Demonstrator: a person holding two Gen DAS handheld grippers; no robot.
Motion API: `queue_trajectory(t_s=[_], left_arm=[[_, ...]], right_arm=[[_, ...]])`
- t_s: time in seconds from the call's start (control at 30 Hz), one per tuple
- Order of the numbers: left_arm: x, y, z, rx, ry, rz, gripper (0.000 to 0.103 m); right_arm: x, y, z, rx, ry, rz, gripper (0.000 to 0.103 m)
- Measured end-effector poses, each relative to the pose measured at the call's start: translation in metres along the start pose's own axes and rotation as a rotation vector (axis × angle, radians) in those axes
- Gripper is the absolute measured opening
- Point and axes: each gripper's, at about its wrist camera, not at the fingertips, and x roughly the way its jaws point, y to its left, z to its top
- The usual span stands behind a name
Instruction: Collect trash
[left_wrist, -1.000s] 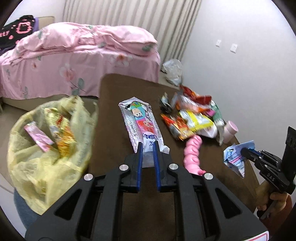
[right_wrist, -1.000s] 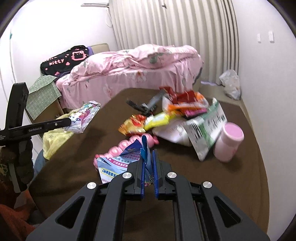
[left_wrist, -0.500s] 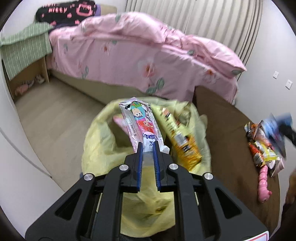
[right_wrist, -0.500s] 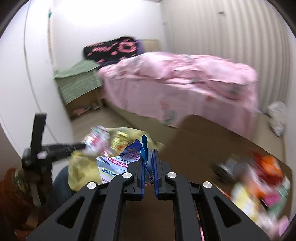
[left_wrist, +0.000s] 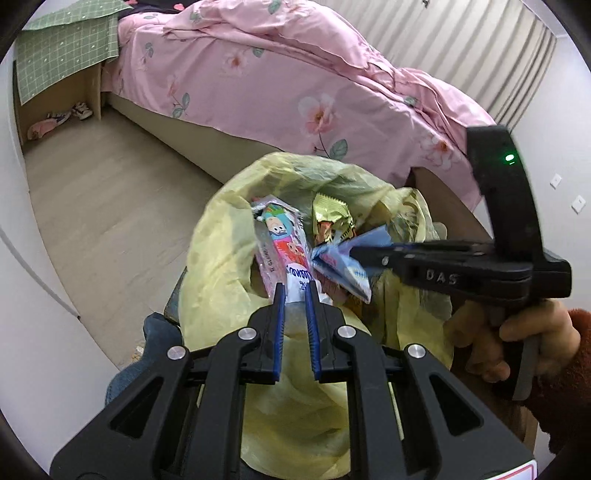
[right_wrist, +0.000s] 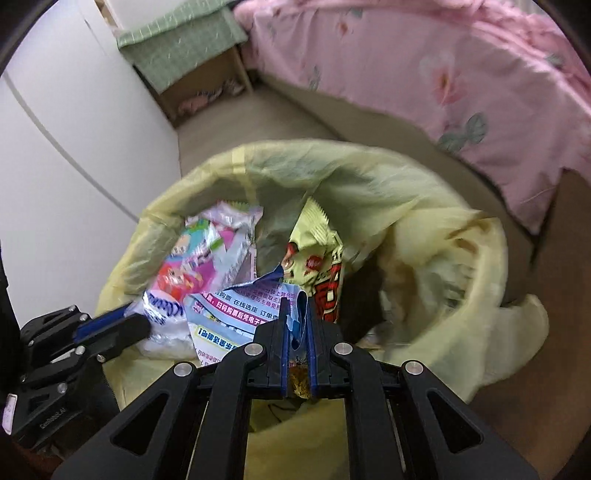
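My left gripper (left_wrist: 295, 291) pinches a glossy pink cartoon-printed plastic wrapper (left_wrist: 282, 240) over the mouth of the crinkled pale-yellow plastic bag (left_wrist: 221, 236). My right gripper (right_wrist: 297, 306) clamps a creased blue-and-white paper leaflet (right_wrist: 236, 306) over the same opening. A shiny gold snack packet (right_wrist: 314, 254) lies inside; deeper contents are shadowed and blurred.

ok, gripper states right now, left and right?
Left gripper: shut on the cartoon snack wrapper, over the yellow bag.
Right gripper: shut on the blue printed leaflet.
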Motion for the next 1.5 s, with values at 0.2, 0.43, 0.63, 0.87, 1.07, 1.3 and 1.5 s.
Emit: queue_trajectory(t_s=[0.2,0.43,0.63,0.87,1.07,1.3,1.5], left_arm=[[0.01,-0.01,0.006,0.025,0.017,-0.036,0.011],[0.008,-0.005,0.013,-0.007,0.003,-0.016,0.019],[-0.018,0.001,0.026,-0.059,-0.062,0.012,0.041],[-0.054,-0.026,0.037,-0.002,-0.17,0.013,0.05],[-0.06,-0.078,0.029,0.108,-0.164,-0.048,0.053],[-0.052,-0.153,0.01,0.266,-0.113,-0.149,0.053],[-0.037,-0.216,-0.011,0.406,-0.073,-0.251,0.053]], right_arm=[[-0.003,-0.004,-0.005,-0.004,0.022,-0.034,0.009],[-0.033,-0.004,-0.016,0.001,-0.089,-0.091,0.031],[-0.055,-0.001,-0.024,0.007,-0.139,-0.082,0.038],[-0.12,-0.003,-0.059,0.04,-0.271,-0.098,0.038],[-0.183,-0.021,-0.122,0.099,-0.393,-0.22,0.038],[-0.239,-0.056,-0.216,0.238,-0.495,-0.397,0.044],[-0.267,-0.083,-0.288,0.331,-0.526,-0.479,0.053]])
